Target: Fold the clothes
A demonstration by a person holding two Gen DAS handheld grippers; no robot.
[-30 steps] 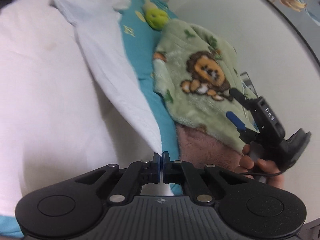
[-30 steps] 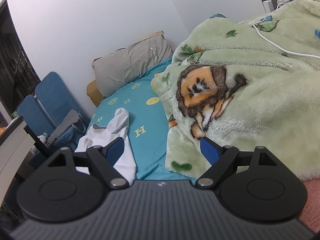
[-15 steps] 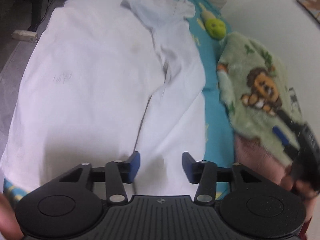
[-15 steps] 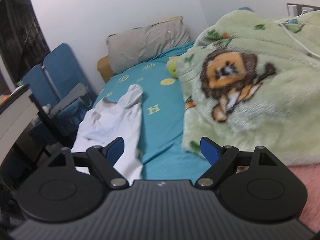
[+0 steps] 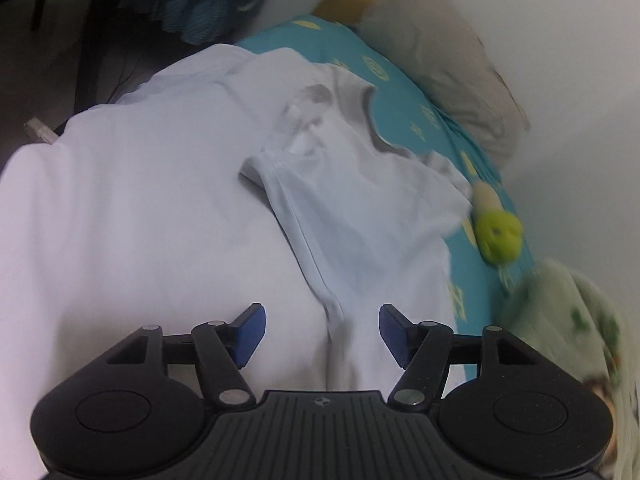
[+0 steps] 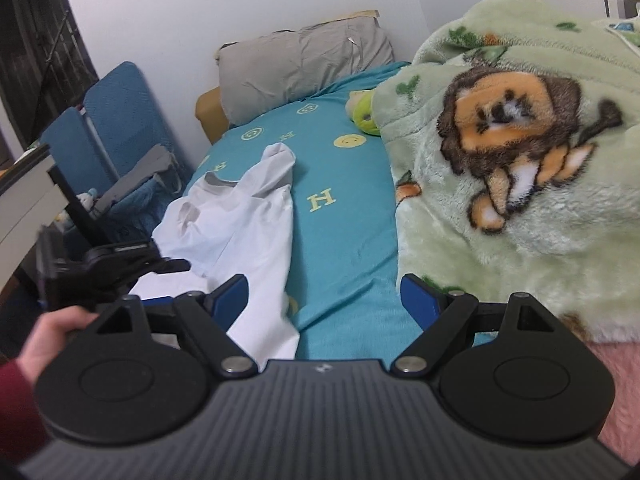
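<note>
Left wrist: white shirt (image 5: 360,208) beneath parted tool (image 5: 322,334).

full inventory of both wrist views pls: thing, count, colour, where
white garment: 1, white, spread on the bed's near-left part, sleeve folded over
larger white cloth: 1, white, under the garment on the bed's left side
bed sheet: 1, teal with yellow prints, middle of the bed
fleece blanket: 1, pale green with a lion print, right side of the bed
pillow: 1, grey, head of the bed by the wall
plush toy: 1, yellow-green, between sheet and blanket
pink fabric: 1, pink, near right corner
chair: 1, blue, left of the bed
left gripper: black, blue fingers open over the garment, just been opening
right gripper: black, blue fingers, open, empty
hand: 1, dark red sleeve, holds the left gripper
</note>
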